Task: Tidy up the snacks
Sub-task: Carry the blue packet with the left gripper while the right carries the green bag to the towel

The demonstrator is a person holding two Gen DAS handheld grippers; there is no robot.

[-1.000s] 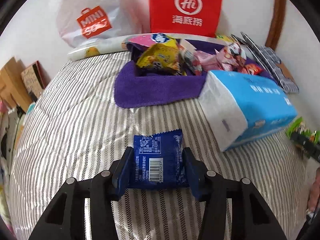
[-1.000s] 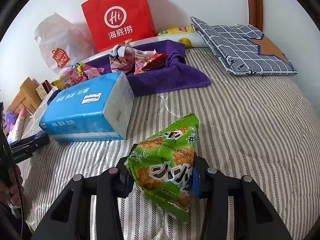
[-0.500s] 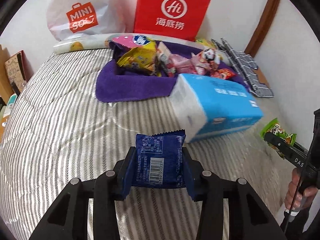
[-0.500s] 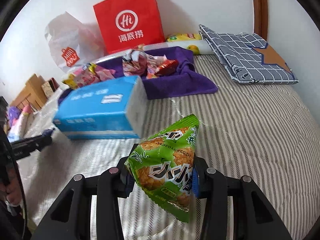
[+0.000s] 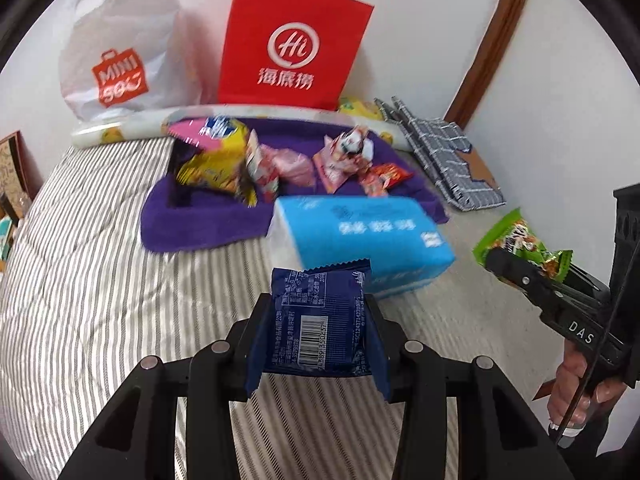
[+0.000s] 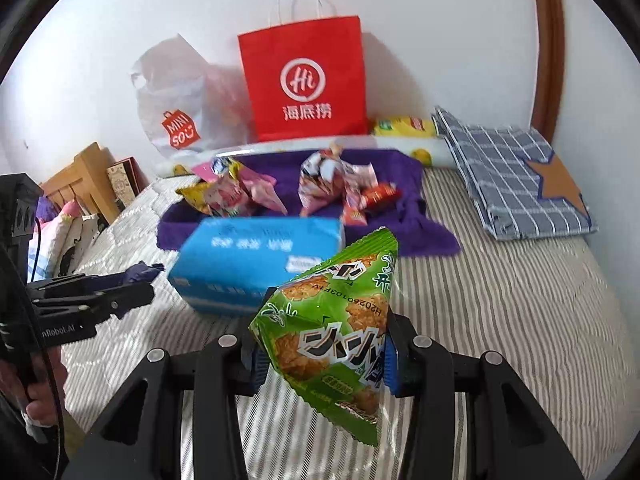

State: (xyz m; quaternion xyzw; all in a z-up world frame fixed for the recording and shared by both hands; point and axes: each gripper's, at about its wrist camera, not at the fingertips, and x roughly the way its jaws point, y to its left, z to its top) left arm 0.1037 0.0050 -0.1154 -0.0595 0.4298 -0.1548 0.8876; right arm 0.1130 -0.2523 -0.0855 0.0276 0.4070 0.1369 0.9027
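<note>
Gripping a blue packet (image 5: 318, 326) at the bottom centre of my left view, my left gripper (image 5: 318, 332) has its jaws narrowed onto the packet's two side edges, barcode facing up, clear of the striped bedcover (image 5: 80, 280). My right gripper (image 6: 322, 354) does likewise at the bottom centre of its own view, jaws pressed on a green snack bag (image 6: 332, 340) that stands tilted between them. From the left camera that green bag also shows at the right edge, with a hand (image 5: 576, 392) below it. Just beyond both packets, mid-frame, lies a blue tissue pack (image 5: 360, 236). Behind it spreads a purple towel (image 5: 200, 224) heaped with snacks (image 5: 224, 160) in yellow, pink and red wrappers. To the right is a folded checked cloth (image 6: 516, 172). Farthest, at the top against the wall, stand a red paper bag (image 5: 292, 44) and a white plastic bag (image 5: 120, 52).
</note>
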